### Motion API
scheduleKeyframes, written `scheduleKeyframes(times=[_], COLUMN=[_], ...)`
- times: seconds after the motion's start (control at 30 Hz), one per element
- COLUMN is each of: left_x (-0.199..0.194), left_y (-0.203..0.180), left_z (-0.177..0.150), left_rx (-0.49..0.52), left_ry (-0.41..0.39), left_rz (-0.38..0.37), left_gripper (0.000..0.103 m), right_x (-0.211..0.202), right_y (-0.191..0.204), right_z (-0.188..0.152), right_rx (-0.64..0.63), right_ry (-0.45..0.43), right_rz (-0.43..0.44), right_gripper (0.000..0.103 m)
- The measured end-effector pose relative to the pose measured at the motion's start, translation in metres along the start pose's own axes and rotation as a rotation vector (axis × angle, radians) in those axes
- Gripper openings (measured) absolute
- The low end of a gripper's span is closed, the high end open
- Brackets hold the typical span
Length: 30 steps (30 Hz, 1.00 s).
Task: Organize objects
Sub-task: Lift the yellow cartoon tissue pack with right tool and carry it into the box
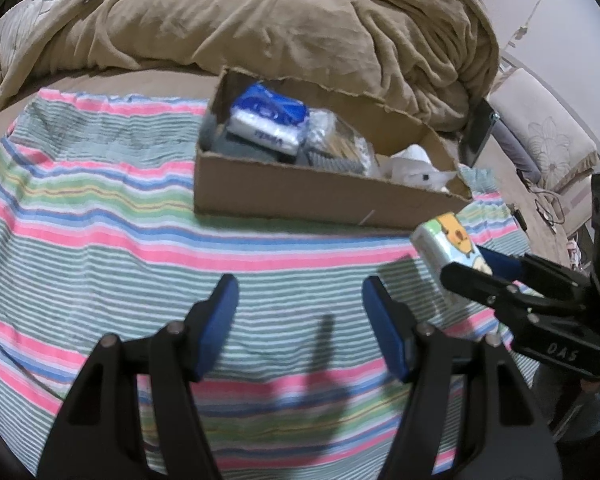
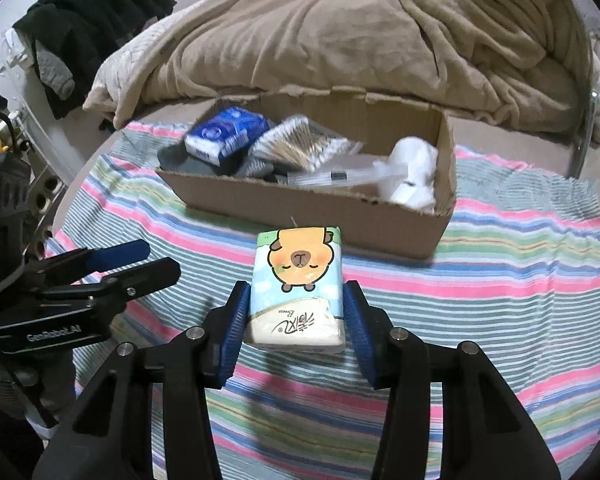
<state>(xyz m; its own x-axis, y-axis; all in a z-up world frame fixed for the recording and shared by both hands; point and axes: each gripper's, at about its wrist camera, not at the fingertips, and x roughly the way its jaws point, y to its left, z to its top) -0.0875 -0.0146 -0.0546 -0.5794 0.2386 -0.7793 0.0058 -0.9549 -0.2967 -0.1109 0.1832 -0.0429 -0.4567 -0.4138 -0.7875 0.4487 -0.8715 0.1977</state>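
Tissues with a sleepy cartoon animal on the pack [image 2: 298, 288] sit in the middle of the right wrist view. The right gripper [image 2: 298, 326] has its two blue pads pressed on the pack's sides, so it is squeezing the pack tight. The pack is up off the striped cloth [image 2: 500, 280], in front of the cardboard box [image 2: 300, 208].

The box fills the upper middle of that view. Inside it, at the left, is a blue tissue pack [image 2: 226, 134]. Next to that is a bag of cotton swabs [image 2: 296, 146]. At the right end is something white and soft [image 2: 416, 172], but it is too blurry to say what.

Behind the box, a big brown blanket [image 2: 340, 40] lies in a heap across the top of the frame. Dark clothes [image 2: 96, 20] hang in the upper left.

In the left wrist view, the left gripper [image 1: 296, 326] is at the bottom middle. Its blue pads are wide apart with nothing between them, and only the striped cloth shows under them. The cartoon pack shows at the right side of this view, held in the other gripper, just in front of the box's near right corner.
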Motion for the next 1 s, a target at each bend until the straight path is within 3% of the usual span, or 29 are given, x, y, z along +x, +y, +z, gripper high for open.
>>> scheduleKeyframes(times=[0.23,1.0], left_x=[-0.006,-0.010], left_y=[-0.002,0.002], left_z=[0.009,0.041], left_rx=[0.005,0.020], left_ry=[-0.024,-0.092], left_rz=[-0.004,0.007], left_gripper=[0.066,0.066], right_x=[-0.013,-0.008], right_y=[-0.002,-0.020], right_z=[0.009,0.058], right_rx=[0.011,0.012], right_ry=[-0.024,-0.091], right_rz=[0.038,-0.009], right_gripper=[0.050,0.050])
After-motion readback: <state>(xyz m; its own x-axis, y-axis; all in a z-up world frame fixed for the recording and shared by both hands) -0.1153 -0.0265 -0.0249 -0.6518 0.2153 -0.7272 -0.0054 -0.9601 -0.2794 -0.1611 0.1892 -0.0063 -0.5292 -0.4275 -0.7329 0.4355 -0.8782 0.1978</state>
